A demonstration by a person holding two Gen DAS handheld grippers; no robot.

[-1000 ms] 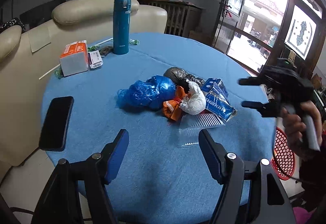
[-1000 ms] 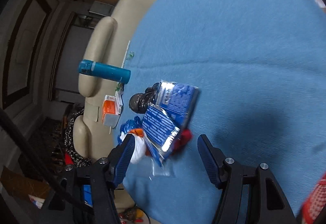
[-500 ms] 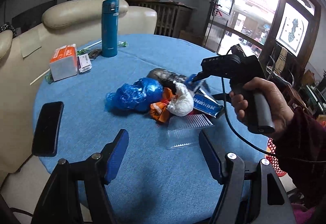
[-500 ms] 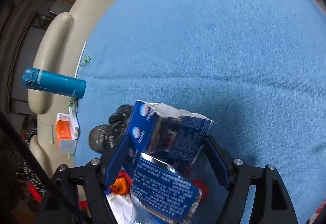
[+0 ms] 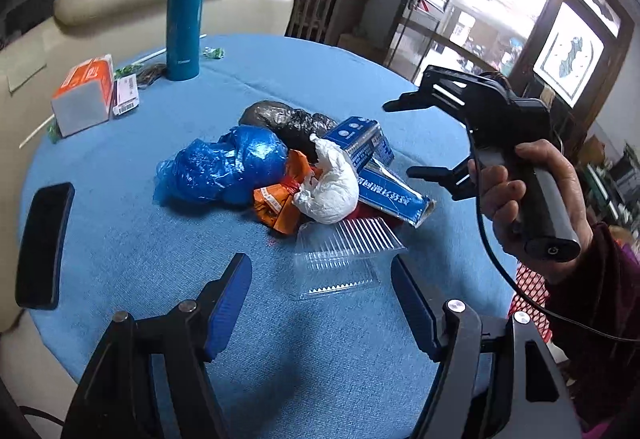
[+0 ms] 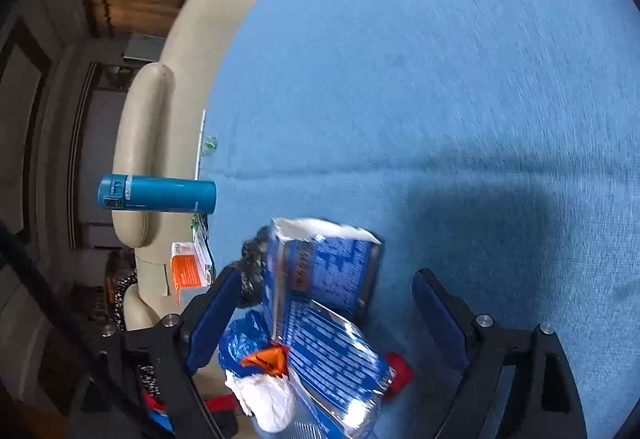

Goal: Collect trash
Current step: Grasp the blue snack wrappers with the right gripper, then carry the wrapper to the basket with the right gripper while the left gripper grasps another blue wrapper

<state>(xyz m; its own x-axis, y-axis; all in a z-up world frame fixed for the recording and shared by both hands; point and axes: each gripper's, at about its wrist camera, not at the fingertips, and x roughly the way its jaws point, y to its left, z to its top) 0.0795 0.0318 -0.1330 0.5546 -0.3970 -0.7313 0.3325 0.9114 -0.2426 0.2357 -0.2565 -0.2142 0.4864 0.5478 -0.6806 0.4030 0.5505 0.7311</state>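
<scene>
Blue cloth covers the round counter point(image 5: 360, 87), where trash sits heaped at centre: a blue bag point(image 5: 224, 167), black bag point(image 5: 288, 119), white wad point(image 5: 332, 183), orange wrapper point(image 5: 280, 203), blue carton point(image 5: 364, 143) and foil pack point(image 5: 396, 191), with a clear tray point(image 5: 344, 251) just in front. Right tool point(image 5: 412, 139), hand-held, spreads wide beside the carton, gripping nothing. Left tool point(image 5: 320, 299) hangs wide near the tray. A teal flask point(image 5: 185, 19) stands upright behind, a phone point(image 5: 42, 243) at the edge.

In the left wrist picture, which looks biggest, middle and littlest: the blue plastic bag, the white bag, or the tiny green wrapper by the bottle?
1. blue plastic bag
2. white bag, nearly alongside it, so this order looks fair
3. green wrapper, smallest, though it lies farther from the camera
</scene>
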